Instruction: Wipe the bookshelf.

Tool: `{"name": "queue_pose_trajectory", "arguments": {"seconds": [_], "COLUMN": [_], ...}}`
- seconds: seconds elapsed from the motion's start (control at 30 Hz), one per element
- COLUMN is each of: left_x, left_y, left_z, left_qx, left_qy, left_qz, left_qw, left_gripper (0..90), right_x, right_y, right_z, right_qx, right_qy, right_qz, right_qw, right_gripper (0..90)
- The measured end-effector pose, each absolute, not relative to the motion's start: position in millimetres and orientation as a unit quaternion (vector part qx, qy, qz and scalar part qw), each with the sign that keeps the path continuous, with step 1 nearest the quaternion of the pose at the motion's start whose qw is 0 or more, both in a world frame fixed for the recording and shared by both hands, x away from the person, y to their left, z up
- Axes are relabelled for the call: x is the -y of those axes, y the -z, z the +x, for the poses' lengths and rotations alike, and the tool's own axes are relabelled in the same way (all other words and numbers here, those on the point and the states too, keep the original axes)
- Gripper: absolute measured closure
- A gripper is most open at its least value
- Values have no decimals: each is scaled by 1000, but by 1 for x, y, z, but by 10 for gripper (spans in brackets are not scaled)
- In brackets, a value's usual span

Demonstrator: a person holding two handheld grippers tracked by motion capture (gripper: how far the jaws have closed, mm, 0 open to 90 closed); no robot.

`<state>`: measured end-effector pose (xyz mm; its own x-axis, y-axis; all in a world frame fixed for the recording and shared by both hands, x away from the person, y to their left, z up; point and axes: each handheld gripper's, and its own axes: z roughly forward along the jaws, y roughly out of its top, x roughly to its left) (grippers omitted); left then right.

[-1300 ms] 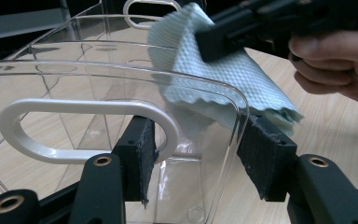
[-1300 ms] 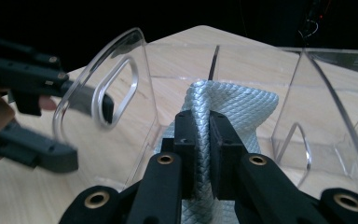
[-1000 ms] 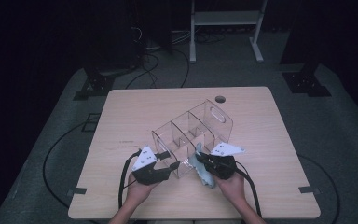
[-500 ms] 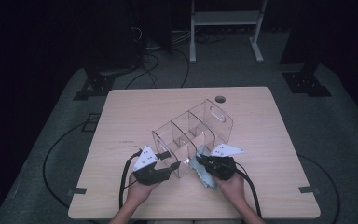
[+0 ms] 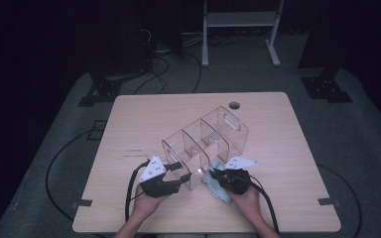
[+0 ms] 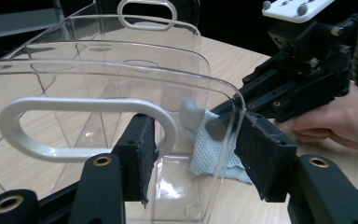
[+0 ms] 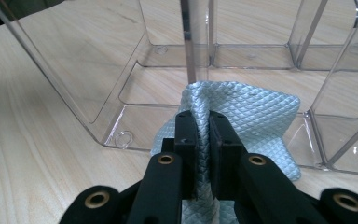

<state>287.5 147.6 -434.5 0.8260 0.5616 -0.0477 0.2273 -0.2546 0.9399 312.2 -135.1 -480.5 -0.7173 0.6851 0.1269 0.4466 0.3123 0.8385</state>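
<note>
A clear plastic organizer (image 5: 213, 134) with several compartments and handle cutouts lies on the wooden table (image 5: 287, 148). My left gripper (image 5: 185, 177) is at its near end. In the left gripper view the pads (image 6: 142, 154) are shut on the end wall (image 6: 98, 79), one at the handle cutout and one on the wall's outer edge. My right gripper (image 5: 215, 175) is shut on a light blue textured cloth (image 7: 256, 116), pressed against the organizer's side wall (image 7: 121, 93). The cloth (image 6: 205, 154) and right gripper (image 6: 303, 79) show through the wall.
A round cable hole (image 5: 234, 105) sits near the table's far edge. Cables trail from both grippers over the front edge. Behind the table stand a white frame (image 5: 238, 20) and dark stand bases (image 5: 99, 91) on the grey floor.
</note>
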Motion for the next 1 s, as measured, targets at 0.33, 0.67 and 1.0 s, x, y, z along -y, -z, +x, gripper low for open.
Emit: {"name": "queue_pose_trajectory", "arguments": {"seconds": [0.33, 0.67, 1.0], "left_x": [-177, -188, -193], "left_y": [424, 427, 439], "left_z": [289, 312, 336], "left_qx": [-259, -293, -319], "left_qy": [-168, -196, -203], "left_qz": [765, 759, 754], "left_qw": [566, 548, 537], "left_gripper": [425, 385, 330], "right_x": [141, 142, 128], "right_y": [469, 452, 460], "right_z": [311, 297, 289], "right_qx": [-792, -786, -804], "right_qy": [-481, -513, -507], "right_qz": [350, 324, 295], "right_qw": [135, 116, 95], "right_gripper": [826, 825, 824]}}
